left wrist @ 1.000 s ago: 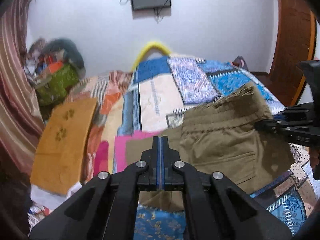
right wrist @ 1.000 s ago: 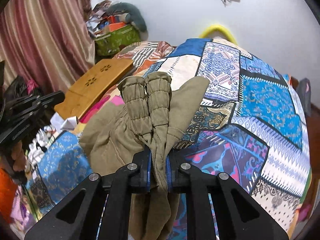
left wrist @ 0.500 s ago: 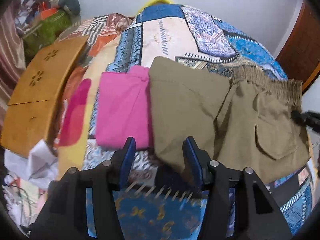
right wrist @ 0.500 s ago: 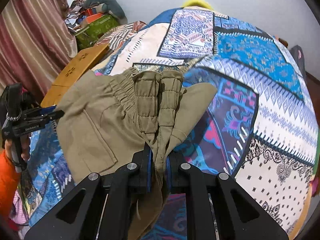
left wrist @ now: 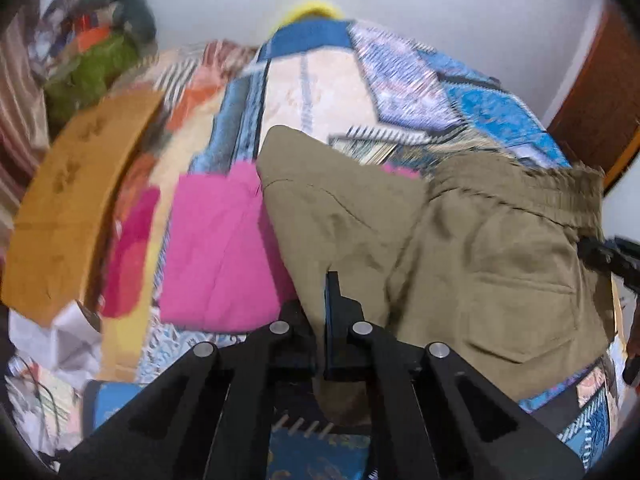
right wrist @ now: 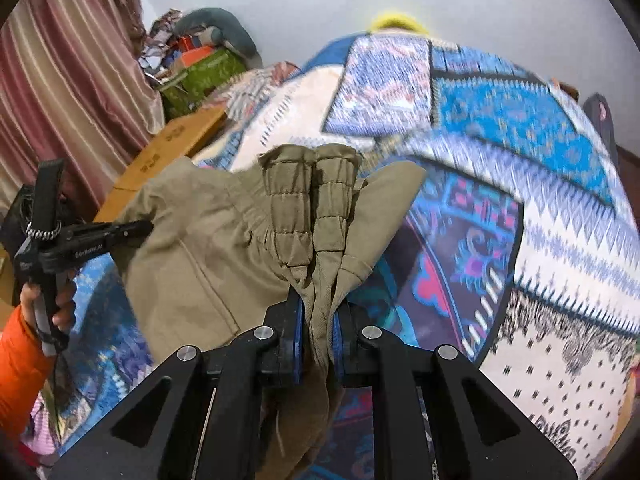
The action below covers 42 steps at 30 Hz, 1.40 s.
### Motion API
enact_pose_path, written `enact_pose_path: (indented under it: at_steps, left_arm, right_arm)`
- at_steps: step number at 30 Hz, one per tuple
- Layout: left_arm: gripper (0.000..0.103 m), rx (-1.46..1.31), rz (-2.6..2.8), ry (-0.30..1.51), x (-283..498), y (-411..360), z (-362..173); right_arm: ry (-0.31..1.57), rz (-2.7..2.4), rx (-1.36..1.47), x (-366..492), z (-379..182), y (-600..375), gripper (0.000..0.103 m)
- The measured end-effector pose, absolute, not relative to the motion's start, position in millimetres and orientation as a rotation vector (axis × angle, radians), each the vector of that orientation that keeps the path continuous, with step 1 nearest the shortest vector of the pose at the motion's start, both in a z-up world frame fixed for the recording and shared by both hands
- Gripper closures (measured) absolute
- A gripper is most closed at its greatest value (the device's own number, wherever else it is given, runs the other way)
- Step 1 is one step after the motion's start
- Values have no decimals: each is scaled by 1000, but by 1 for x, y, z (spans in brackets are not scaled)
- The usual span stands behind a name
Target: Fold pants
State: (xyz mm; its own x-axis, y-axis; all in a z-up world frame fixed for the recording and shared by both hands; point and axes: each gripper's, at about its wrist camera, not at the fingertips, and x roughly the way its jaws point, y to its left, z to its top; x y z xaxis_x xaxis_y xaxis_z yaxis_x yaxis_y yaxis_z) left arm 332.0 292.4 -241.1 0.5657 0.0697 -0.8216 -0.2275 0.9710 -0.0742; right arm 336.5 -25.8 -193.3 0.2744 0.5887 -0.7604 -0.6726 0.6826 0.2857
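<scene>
Olive-khaki pants (left wrist: 460, 248) lie folded on the patchwork bedspread, waistband to the right. My left gripper (left wrist: 320, 312) is shut on the near edge of the pants; the cloth runs between its fingers. My right gripper (right wrist: 318, 320) is shut on the bunched elastic waistband (right wrist: 308, 208), which stands up from its jaws. The left gripper also shows in the right wrist view (right wrist: 116, 232), at the pants' left edge, held by a hand in an orange sleeve. The right gripper's tip shows at the right edge of the left wrist view (left wrist: 612, 256).
A folded pink garment (left wrist: 216, 248) lies just left of the pants. A wooden lap tray (left wrist: 68, 200) sits on the bed's left side. Clutter and a green bag (right wrist: 204, 76) are piled by the curtain. The patchwork bedspread (right wrist: 500, 152) stretches away to the right.
The left gripper was shut and empty, opened in front of the pants, and has now closed on their near edge. The right gripper kept its hold on the waistband, which now sits higher.
</scene>
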Motion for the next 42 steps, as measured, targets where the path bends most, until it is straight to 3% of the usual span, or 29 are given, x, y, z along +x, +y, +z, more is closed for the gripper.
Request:
enact_pose_path:
  at_steps: [6,14,18,29,38,42]
  left_arm:
    - [101,-49,181,844,324,274,-187]
    - [101,-50,266,748,318,314,-140]
    - [101,-113,301,791,323,347,-160]
    - [96,-201,340,1049,339,402,-281]
    - [72,-164,393,1040,327,401,-283]
    - [71,-197,402,1019,305,407,-266]
  right_arm:
    - [869,877,-136,329,-145,0,93]
    - [787,889,-85,340,-112,44,93]
    - [826,893,-88,352,-136,71,93]
    - [1033,822,-205,382,-240,99,92]
    - [1036,742,-305,374,-240,89,67]
    - [984,730,-303,365,-216,75,60]
